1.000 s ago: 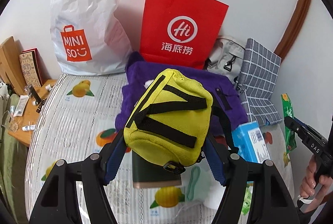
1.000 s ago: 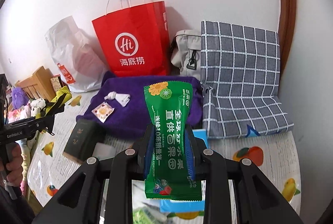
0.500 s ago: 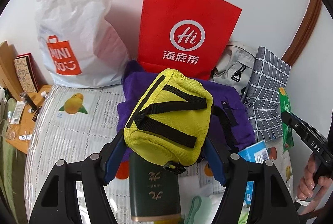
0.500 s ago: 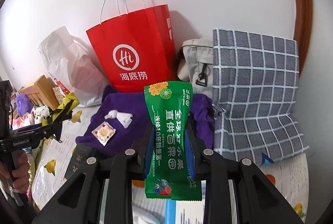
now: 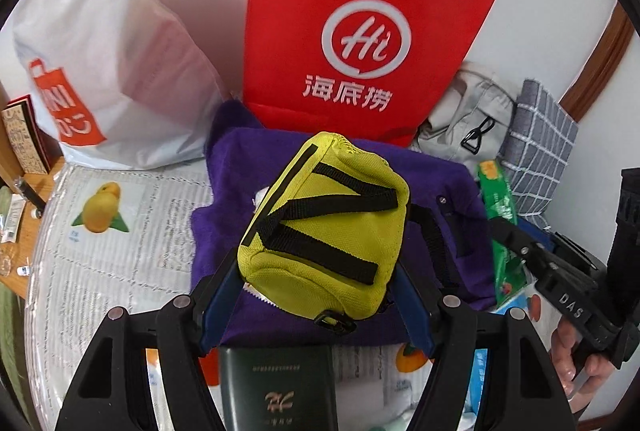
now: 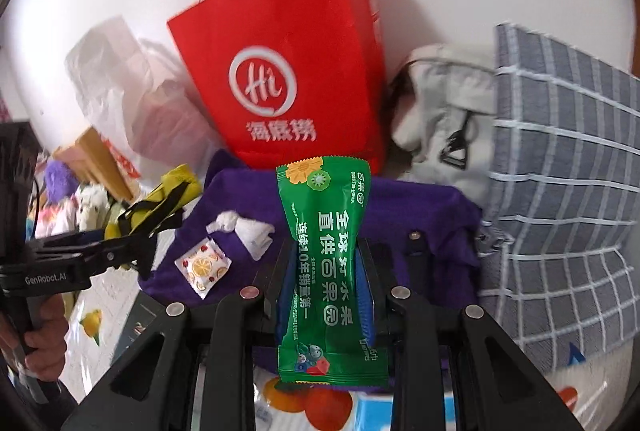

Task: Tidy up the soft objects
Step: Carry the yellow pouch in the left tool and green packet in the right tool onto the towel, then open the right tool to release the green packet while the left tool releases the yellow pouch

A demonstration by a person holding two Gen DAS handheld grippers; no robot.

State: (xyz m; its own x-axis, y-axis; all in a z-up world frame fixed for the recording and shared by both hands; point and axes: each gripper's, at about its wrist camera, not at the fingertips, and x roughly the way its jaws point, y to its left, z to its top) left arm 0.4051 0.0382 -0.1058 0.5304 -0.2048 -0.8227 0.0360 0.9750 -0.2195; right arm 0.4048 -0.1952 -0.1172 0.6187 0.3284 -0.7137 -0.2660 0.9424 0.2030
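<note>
The left gripper (image 5: 320, 283) is clamped on the yellow pouch (image 5: 326, 231), its blue pads pressing the lower sides of the pouch. The right gripper (image 6: 326, 279) is clamped on the green snack packet (image 6: 328, 271), the pads squeezing its middle so that the packet is narrow there.

I take the red paper bag (image 5: 360, 31) as landmark. Both held things hang in front of the red paper bag and above the purple cloth (image 5: 436, 191) that lies at its foot. The pouch stands out forward and upward from the left jaws, and most of its body is beyond the pads. The packet stands upright between the right jaws, its top end just before the lower edge of the red paper bag.

Risks, as I judge them: the pouch is soft and held only at its lower part, so it can slide or tip out if the hand swings quickly. Its black strap (image 5: 434, 243) hangs loose on the side of the right gripper and may catch on it. The packet is smooth foil, so it can slip down between the pads. The red paper bag stands light against the wall and may fall if something pushes it. The small sachet (image 6: 204, 267) and the white knotted piece (image 6: 244, 231) lie on the purple cloth and could be knocked.
</note>
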